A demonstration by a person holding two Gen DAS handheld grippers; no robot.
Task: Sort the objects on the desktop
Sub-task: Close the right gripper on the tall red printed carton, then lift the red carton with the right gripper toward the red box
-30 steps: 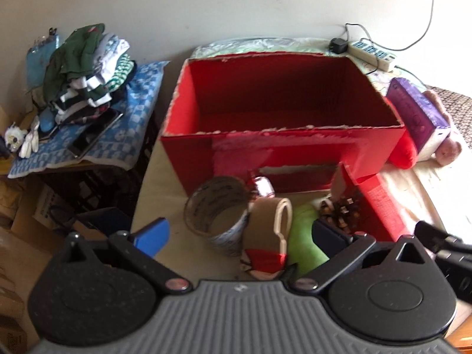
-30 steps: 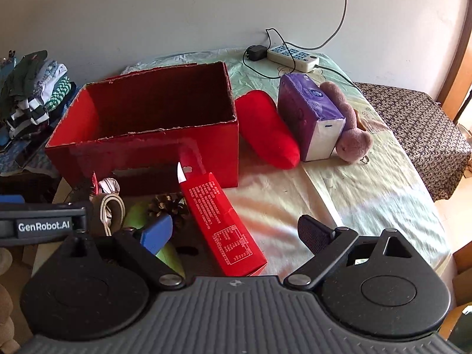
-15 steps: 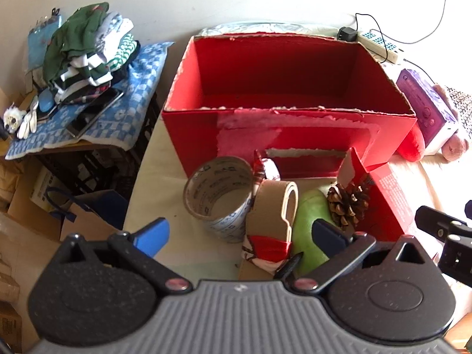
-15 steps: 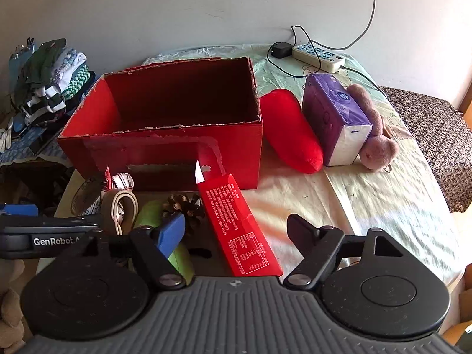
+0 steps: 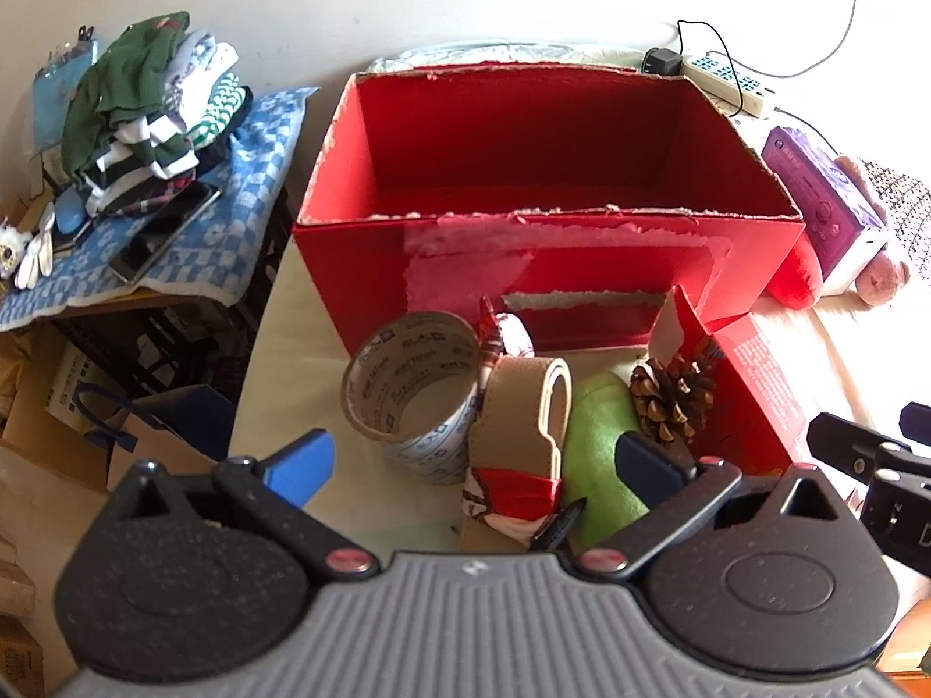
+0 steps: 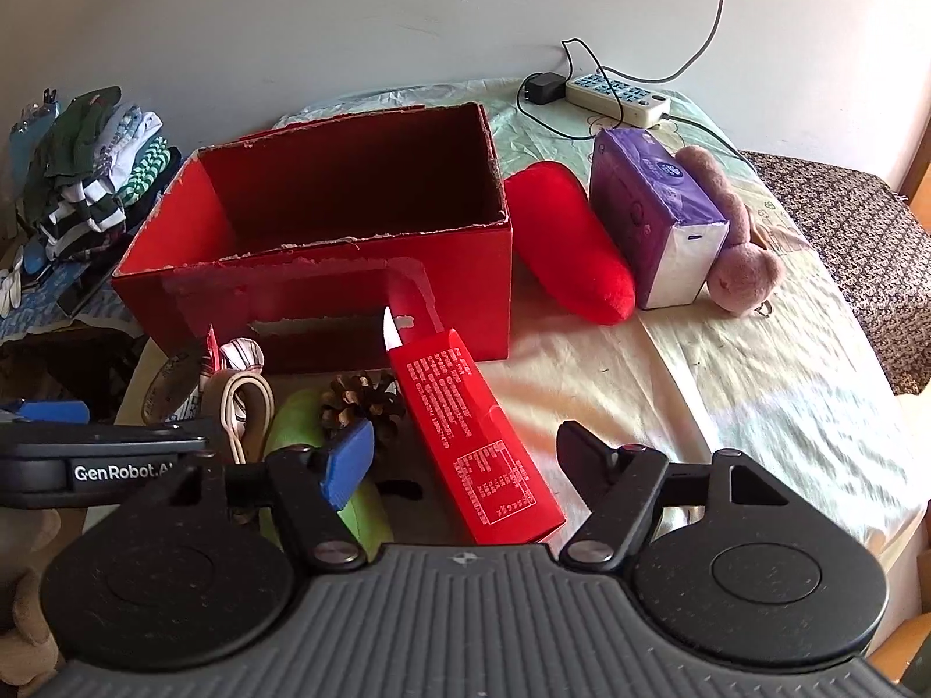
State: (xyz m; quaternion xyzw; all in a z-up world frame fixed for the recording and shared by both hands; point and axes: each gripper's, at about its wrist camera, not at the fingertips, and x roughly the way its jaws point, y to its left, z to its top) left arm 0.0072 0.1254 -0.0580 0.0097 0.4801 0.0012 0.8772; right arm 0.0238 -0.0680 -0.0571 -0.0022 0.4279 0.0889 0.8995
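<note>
Both tools are spread wide and empty: left tool (image 5: 471, 459) faces the tape roll (image 5: 413, 390), right tool (image 6: 465, 459) straddles the red carton (image 6: 471, 436), probably headed for the red box (image 6: 326, 267).

Left tool (image 5: 474, 459): black textured plastic, two round disc housings, grey ribbed centre plate, angled link arms with reddish pivot screws, one blue finger pad (image 5: 302, 462) and one dark pad. Right tool (image 6: 462, 459): same black and grey build, silver pivot screws, blue pad on its left finger. White "GenRobot.AI" lettering on a black bar.
</note>
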